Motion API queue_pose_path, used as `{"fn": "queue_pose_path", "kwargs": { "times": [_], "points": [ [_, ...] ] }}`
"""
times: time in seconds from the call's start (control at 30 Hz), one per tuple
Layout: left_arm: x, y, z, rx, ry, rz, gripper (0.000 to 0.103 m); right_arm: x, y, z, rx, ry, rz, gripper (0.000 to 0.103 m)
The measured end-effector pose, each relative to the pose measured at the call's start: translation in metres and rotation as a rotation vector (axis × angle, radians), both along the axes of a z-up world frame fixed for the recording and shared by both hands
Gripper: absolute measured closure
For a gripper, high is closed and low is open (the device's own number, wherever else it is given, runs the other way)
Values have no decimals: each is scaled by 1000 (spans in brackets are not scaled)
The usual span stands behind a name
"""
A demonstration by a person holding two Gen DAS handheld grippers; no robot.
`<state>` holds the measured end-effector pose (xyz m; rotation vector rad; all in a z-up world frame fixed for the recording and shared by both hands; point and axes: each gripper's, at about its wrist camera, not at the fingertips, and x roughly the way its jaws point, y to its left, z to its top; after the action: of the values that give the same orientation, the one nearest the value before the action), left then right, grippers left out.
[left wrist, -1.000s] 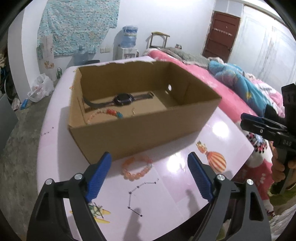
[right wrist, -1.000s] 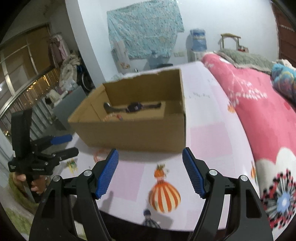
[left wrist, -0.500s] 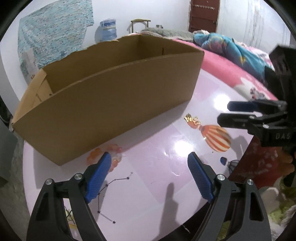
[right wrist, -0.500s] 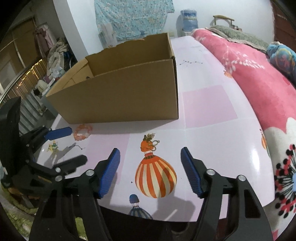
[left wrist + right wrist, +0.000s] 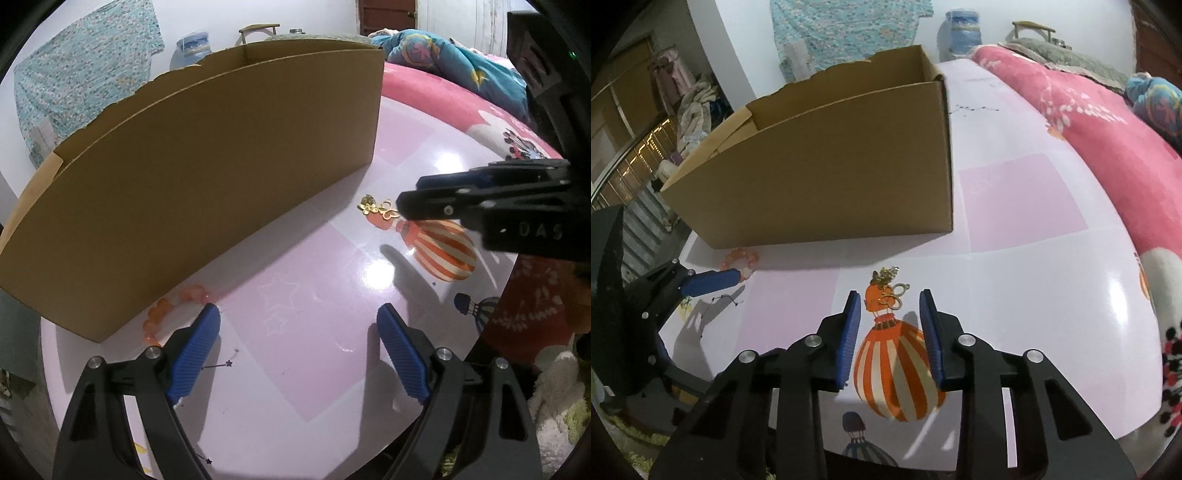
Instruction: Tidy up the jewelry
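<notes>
Gold earrings (image 5: 889, 288): we see a small tangle of gold pieces lying on the glossy tabletop, on the head of the printed striped balloon figure, near the front right corner of the cardboard box (image 5: 827, 162) but clear of it.
Right gripper (image 5: 890, 328): we have it pointed down at the earrings with its jaws just narrowed, and the blue pads are still apart. The earrings lie just past the fingertips, not yet between them, so nothing is clamped. We judge the narrowed gap suits so small a piece.
Left view of it: the right gripper (image 5: 406, 201) shows side-on, its tip just beside the gold earrings (image 5: 378, 208).
Bead bracelet (image 5: 173, 310): we see orange beads on the table against the foot of the box wall, partly hidden by the left gripper's near finger. In the right view the bracelet (image 5: 740, 258) lies beside that blue fingertip.
Left gripper (image 5: 297, 332): we hold it with jaws wide apart and empty, low over the table; the bracelet is outside the gap, off its left pad.
Box: open-topped, its inside hidden from both cameras. We take it as the place the jewelry is to go.
Table (image 5: 1034, 280): pink and white, glossy.
Step in hand: we judge this the closing approach on the earrings.
</notes>
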<state>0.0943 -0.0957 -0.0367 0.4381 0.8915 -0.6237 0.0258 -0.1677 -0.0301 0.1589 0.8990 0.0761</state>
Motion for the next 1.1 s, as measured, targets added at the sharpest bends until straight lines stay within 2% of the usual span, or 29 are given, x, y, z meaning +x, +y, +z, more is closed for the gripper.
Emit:
{"fn": "queue_pose_path", "kwargs": {
  "times": [0.3,0.4,0.53,0.6,0.63,0.67,0.7,1.1],
  "points": [
    [1,-2,-2,-2,6,-2,18,4,19,-8,-134,-13,29,77],
    [1,-2,-3,-2,9,-2,18,5,22,-11,-157,-8,41,83],
    [0,3,-2,-1,8,1,18,4,23,-12,-182,-15,51,84],
    [0,3,-2,-1,8,3,18,3,24,-12,-195,-17,55,87],
    [0,3,-2,-1,8,5,18,3,24,-13,-198,-17,55,92],
    [0,2,-2,0,8,6,18,3,23,-12,-195,-15,56,99],
    [0,2,-2,0,7,6,18,3,21,-12,-185,-10,54,100],
    [0,2,-3,2,8,10,18,-12,4,-11,-88,25,0,103]
  ]
}}
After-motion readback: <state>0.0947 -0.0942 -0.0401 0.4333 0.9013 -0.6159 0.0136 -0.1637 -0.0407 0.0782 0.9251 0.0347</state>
